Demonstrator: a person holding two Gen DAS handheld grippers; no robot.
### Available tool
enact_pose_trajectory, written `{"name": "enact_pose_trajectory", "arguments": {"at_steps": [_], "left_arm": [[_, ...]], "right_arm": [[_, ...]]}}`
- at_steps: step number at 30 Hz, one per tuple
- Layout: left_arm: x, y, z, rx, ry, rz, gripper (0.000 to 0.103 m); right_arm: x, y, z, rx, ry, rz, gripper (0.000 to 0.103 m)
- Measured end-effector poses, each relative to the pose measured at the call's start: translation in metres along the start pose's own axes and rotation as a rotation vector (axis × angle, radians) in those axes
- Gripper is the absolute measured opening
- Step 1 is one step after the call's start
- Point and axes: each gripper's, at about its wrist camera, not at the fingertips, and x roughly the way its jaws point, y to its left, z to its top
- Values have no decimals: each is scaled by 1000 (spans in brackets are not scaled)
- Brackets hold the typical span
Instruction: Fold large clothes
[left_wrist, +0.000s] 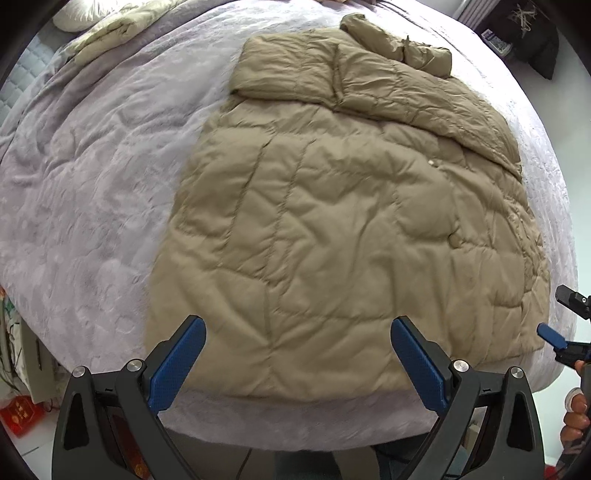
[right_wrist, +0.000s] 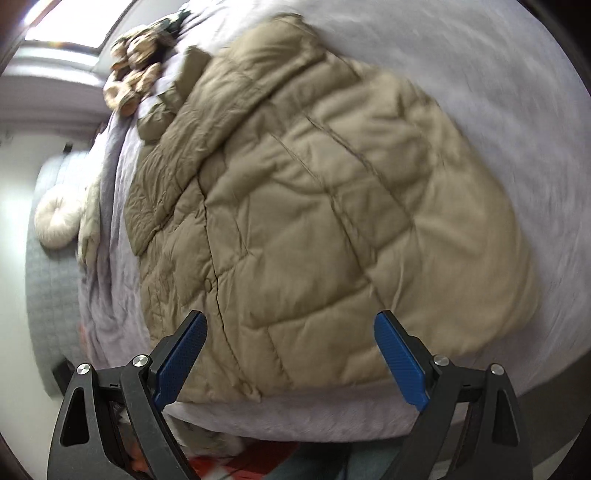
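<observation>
A large tan quilted down coat (left_wrist: 332, 221) lies flat on a lavender bedspread (left_wrist: 92, 203), hem toward me, both sleeves folded across its upper part. My left gripper (left_wrist: 297, 363) is open and empty, hovering above the hem near the bed's front edge. My right gripper (right_wrist: 290, 360) is open and empty, above the coat (right_wrist: 314, 221) at its hem; the right wrist view is blurred. The right gripper also shows at the far right of the left wrist view (left_wrist: 557, 317), beside the coat's right hem corner.
The bedspread (right_wrist: 498, 92) surrounds the coat. A cream blanket and pillow (left_wrist: 110, 26) lie at the far left corner. Brown plush items (right_wrist: 136, 70) sit at the bed's far end. Floor clutter with a red box (left_wrist: 20, 415) is by the bed's left.
</observation>
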Motion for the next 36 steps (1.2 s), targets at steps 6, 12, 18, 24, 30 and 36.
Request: {"name": "enact_pose_trajectory", "arguments": {"at_steps": [6,12,18,24,30,36], "left_arm": [[1,20,-13,2,17,-30,101],[16,62,-38,-104,68,-175,101],[53,78,-65,-176,179,-299,101],[67,73,-64,-270,159,-461,101],[79,67,-40,-311,137,-505,101],[84,66,-38,-307,128,-479,99]], "right_arm": [[9,-17,-17,109,18,-5,93],[14,-44,-24,232,22,14,93],[18,-75,-31,343,23,46,93],[19,-99,-39,423,11,74,93],[20,-114,-38,489,-32,137,93],[29,-131,-32,575,-79,203,94]]}}
